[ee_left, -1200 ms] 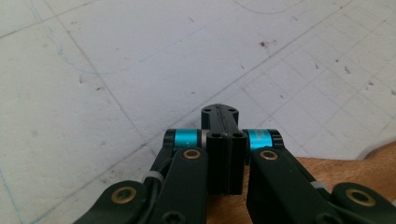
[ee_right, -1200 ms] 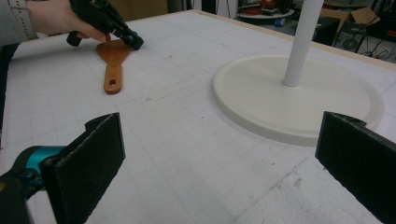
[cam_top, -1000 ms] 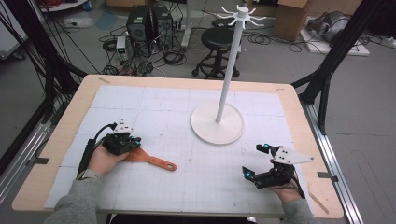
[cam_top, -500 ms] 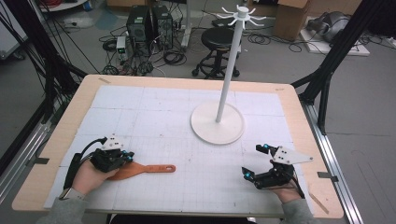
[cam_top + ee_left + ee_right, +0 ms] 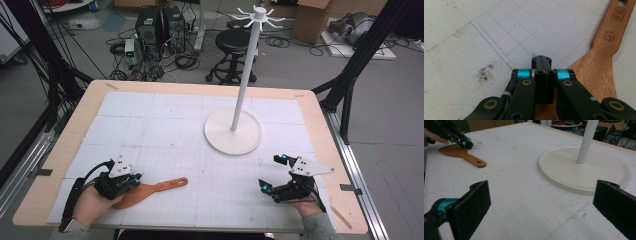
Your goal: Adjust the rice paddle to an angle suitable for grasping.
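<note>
Left gripper (image 5: 131,181): fingers pressed together with nothing pinched between them, sitting directly over the blade of the wooden spatula (image 5: 150,191). The spatula lies flat on the table (image 5: 165,125) near its front left corner, handle pointing toward the centre. Right gripper (image 5: 272,175): fingers spread wide and empty, at the front right, near the white stand (image 5: 233,131).

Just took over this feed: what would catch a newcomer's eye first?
The tall white stand rises from its round base right of the table's centre. Near the left front edge lies a wooden spatula, the shut left gripper over its blade. The right gripper rests open at front right.
</note>
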Demonstrator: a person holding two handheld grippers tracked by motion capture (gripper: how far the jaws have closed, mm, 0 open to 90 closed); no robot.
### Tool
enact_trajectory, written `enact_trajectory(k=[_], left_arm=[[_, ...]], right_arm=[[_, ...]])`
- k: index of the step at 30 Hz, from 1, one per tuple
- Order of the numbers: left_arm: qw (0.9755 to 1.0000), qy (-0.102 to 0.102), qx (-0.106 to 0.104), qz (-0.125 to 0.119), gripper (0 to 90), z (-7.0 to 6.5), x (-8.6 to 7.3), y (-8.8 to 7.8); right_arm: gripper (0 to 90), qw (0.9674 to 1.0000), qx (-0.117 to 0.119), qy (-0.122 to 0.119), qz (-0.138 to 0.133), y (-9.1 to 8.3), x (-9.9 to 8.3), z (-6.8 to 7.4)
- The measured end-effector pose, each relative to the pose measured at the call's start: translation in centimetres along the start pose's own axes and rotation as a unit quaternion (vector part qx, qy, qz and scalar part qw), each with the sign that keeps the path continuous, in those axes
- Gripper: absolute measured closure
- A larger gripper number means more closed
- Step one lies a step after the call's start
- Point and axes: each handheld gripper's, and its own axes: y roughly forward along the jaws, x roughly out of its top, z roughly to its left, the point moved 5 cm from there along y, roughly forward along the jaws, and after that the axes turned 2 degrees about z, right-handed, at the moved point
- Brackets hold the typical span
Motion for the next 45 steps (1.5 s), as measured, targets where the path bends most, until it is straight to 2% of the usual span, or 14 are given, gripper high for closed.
enact_trajectory(k=[2,3,5,7,11,13,17,21,24,28,31,35,41,45], left_arm=[[1.0,-0.004,-0.006,-0.004,89.8,0.1,0.0,-0.1],[1.0,0.001,-0.001,-0.005,89.7,0.3,0.1,-0.1],[0.9996,-0.007,0.003,-0.025,89.7,0.5,0.5,-0.5],[0.9986,-0.015,-0.006,-0.05,89.6,0.1,1.2,-1.1],[0.9957,0.006,-0.054,-0.076,89.6,-2.4,2.3,-1.3],[0.9938,0.031,-0.076,-0.076,89.6,-4.0,2.7,-1.0],[0.9877,0.055,-0.124,-0.078,89.0,-6.6,3.3,-0.5],[0.9851,0.082,-0.138,-0.062,89.1,-8.4,3.6,0.4],[0.985,0.093,-0.138,-0.047,89.5,-8.7,3.5,1.1],[0.9879,0.09,-0.121,-0.035,89.6,-8.2,3.3,1.6],[0.9918,0.076,-0.1,-0.024,89.6,-7.2,3.0,1.9],[0.9934,0.061,-0.094,-0.027,89.6,-6.1,3.0,2.2],[0.9935,0.061,-0.093,-0.025,89.6,-5.9,3.2,2.4],[0.9906,0.063,-0.112,-0.045,89.6,-5.8,3.6,1.8]], right_arm=[[0.0,1.0,-0.001,0.0,-0.003,0.0,0.0,-0.1],[0.0,1.0,0.0,0.001,-0.003,0.0,0.0,-0.1],[0.0,1.0,0.0,0.0,-0.004,0.0,0.1,-0.1],[0.1,1.0,0.0,-0.001,-0.002,0.1,0.0,-0.1],[0.0,1.0,0.001,-0.001,0.001,0.1,0.0,-0.1],[0.0,1.0,0.001,0.0,0.001,0.1,0.0,0.0],[0.0,1.0,0.001,0.001,-0.001,0.0,0.0,-0.1],[0.0,1.0,0.003,0.0,0.001,0.1,0.0,0.0],[0.0,1.0,0.003,-0.001,0.0,0.1,0.0,0.0],[0.0,1.0,0.002,0.0,0.001,0.1,0.0,0.0],[0.0,1.0,0.004,-0.002,0.003,0.1,-0.1,0.0],[0.0,1.0,0.004,-0.002,0.003,0.1,-0.1,0.0],[0.0,1.0,0.003,-0.002,0.005,0.2,-0.1,0.0],[0.0,1.0,0.004,-0.002,0.003,0.1,-0.1,0.0]])
